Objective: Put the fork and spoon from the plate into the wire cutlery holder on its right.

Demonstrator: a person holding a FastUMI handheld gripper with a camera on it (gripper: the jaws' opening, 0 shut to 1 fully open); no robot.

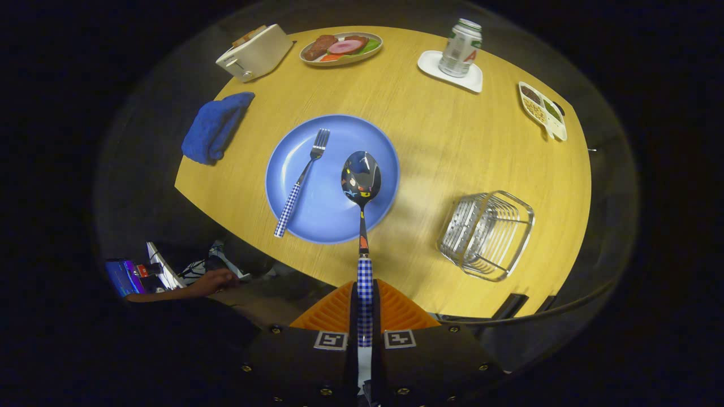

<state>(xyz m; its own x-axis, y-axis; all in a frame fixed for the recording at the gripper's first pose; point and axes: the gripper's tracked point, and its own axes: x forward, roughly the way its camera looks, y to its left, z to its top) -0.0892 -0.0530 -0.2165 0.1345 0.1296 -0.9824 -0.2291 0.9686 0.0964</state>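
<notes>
Hand-held gripper clamps the spoon, bowl pointing ahead.

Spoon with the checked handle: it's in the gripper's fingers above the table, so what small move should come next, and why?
Probably carry it sideways toward the wire cutlery holder. The gripper is shut on the checked-handled metal spoon, whose bowl hangs over the round blue plate, while the holder stands to the plate's right. The checked-handled fork lies on the plate.

I'm looking at a staged dining setup inside a dark recording booth: a round wooden table laid with a toaster, a plate of food, a drink can and a sectioned snack dish.
</notes>
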